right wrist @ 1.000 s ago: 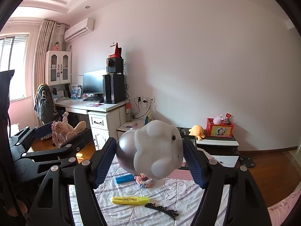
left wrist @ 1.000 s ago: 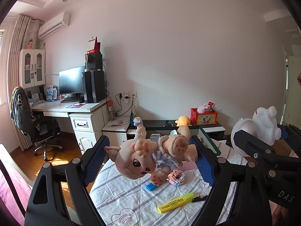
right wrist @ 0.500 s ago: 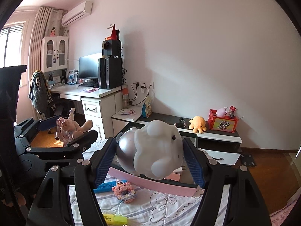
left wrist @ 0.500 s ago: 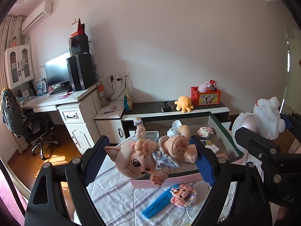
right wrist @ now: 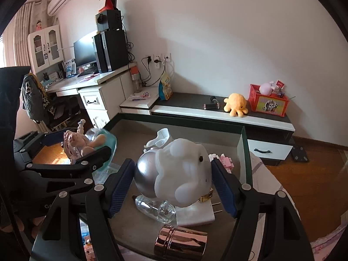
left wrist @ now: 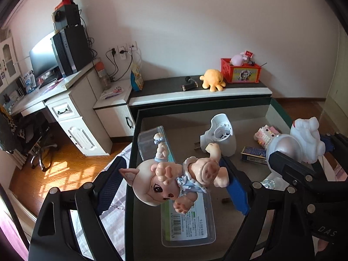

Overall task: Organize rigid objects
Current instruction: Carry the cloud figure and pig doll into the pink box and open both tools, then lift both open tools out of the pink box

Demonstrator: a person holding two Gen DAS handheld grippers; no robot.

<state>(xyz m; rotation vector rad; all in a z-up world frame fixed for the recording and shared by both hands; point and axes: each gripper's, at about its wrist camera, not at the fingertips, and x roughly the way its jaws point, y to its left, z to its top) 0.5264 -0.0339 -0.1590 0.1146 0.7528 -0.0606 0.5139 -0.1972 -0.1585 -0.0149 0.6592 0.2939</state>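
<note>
My left gripper (left wrist: pixel 171 184) is shut on a pink pig figurine (left wrist: pixel 167 178) and holds it above the left part of a dark storage box (left wrist: pixel 132 152). My right gripper (right wrist: pixel 171 187) is shut on a white and silver animal toy (right wrist: pixel 180 176), held over the same box (right wrist: pixel 243 152); the toy also shows in the left wrist view (left wrist: pixel 302 141). The pig shows at the left of the right wrist view (right wrist: pixel 78 141).
In the box lie a clear plastic case (left wrist: pixel 187 219), a white plug-in device (left wrist: pixel 221 134), a pink block toy (left wrist: pixel 265 134), a clear bottle (right wrist: pixel 154 211), a white charger (right wrist: pixel 198 215) and a rose-gold can (right wrist: pixel 180 243). A low cabinet (left wrist: pixel 195 93) and desk (left wrist: pixel 54 95) stand behind.
Both grippers moved forward from over the bed sheet to above the box, still holding their toys. The highlighter and blue item on the sheet dropped out of view.
</note>
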